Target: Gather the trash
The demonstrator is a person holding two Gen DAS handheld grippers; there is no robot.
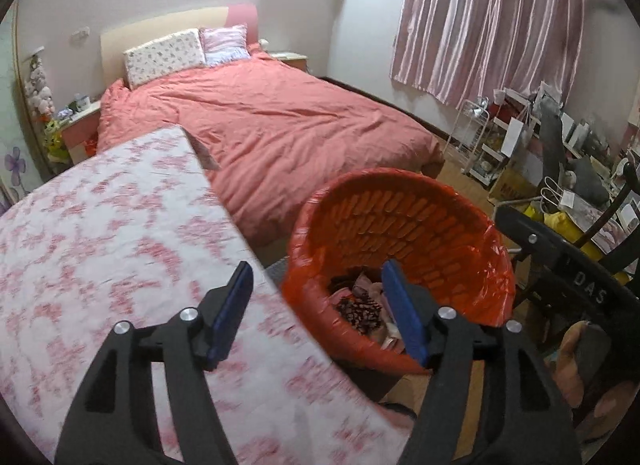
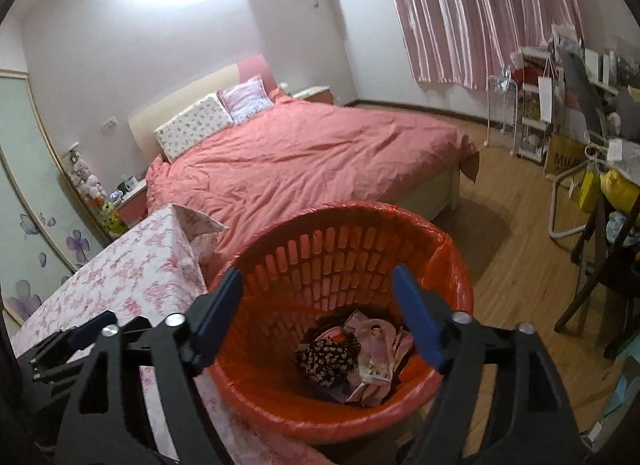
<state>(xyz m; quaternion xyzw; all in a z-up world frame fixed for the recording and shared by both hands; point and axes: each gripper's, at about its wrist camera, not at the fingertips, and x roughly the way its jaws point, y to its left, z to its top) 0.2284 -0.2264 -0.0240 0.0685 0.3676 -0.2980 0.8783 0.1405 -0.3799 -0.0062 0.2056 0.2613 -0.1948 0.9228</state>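
Observation:
An orange slotted trash basket (image 1: 420, 221) (image 2: 320, 249) lined with an orange bag stands on the floor beside the table. Trash lies at its bottom: a dark patterned wrapper (image 2: 326, 357) (image 1: 358, 313) and pink and white packets (image 2: 376, 361). My left gripper (image 1: 318, 307) is open and empty, over the table's edge next to the basket. My right gripper (image 2: 320, 319) is open and empty, above the basket's mouth. The left gripper also shows in the right wrist view (image 2: 76, 341) at the lower left. Part of the right gripper's black body (image 1: 568, 265) shows in the left wrist view.
A table with a pink floral cloth (image 1: 100, 233) (image 2: 132, 277) is on the left. A bed with a pink duvet (image 1: 280, 125) (image 2: 320, 153) lies beyond. Cluttered shelves and a desk (image 1: 540, 153) (image 2: 580, 137) stand at the right under pink curtains. The floor is wood (image 2: 520, 265).

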